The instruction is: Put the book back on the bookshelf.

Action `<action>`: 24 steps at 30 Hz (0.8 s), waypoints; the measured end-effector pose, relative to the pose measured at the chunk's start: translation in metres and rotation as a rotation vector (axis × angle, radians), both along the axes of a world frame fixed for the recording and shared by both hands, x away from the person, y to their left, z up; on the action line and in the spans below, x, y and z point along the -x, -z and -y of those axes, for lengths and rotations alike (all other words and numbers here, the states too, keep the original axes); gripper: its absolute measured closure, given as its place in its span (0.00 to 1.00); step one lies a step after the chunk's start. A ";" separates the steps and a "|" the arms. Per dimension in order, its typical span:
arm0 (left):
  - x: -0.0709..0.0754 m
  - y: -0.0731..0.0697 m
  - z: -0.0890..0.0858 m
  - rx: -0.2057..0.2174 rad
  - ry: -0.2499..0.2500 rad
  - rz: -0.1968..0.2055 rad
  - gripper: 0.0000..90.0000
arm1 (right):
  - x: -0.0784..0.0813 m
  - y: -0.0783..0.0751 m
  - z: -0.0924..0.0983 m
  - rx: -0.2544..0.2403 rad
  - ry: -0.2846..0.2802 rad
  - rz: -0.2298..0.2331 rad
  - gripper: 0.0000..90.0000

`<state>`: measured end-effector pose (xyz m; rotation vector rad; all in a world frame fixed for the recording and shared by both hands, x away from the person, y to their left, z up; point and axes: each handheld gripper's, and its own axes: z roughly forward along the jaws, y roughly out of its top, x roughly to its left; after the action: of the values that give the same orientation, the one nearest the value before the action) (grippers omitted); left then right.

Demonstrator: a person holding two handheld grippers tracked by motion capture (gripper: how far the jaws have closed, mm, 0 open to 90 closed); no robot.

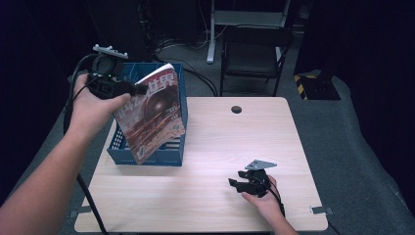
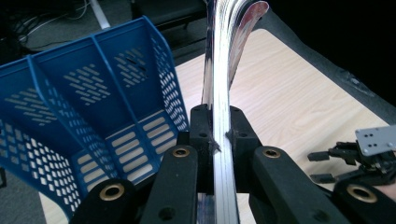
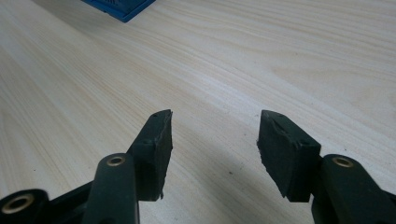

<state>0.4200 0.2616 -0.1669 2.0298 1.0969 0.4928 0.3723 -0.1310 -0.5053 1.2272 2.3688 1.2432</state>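
Left gripper view: my jaws pinch the magazine [image 2: 219, 93] by its edge, not yet filed.
From the left gripper [image 1: 139, 89], the magazine [image 1: 151, 115] hangs tilted over the blue file rack [image 1: 147, 157], glossy rust-red cover with a dark sphere, pages fanning. Lowering it into a slot looks left to do. My right gripper [image 1: 235, 185] rests on the table [image 1: 215, 142], jaws spread, empty.

magazines: 1 [image 1: 151, 115] | blue file racks: 1 [image 1: 172, 155] | grippers: 2 | chairs: 1 [image 1: 254, 54]
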 end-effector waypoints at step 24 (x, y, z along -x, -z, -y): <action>-0.010 0.000 -0.040 0.037 -0.203 -0.001 0.93 | 0.001 0.000 -0.001 -0.007 0.001 -0.005 0.50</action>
<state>0.4295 0.3016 -0.1669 1.8963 1.3107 0.5693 0.3716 -0.1298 -0.5056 1.2339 2.3691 1.2510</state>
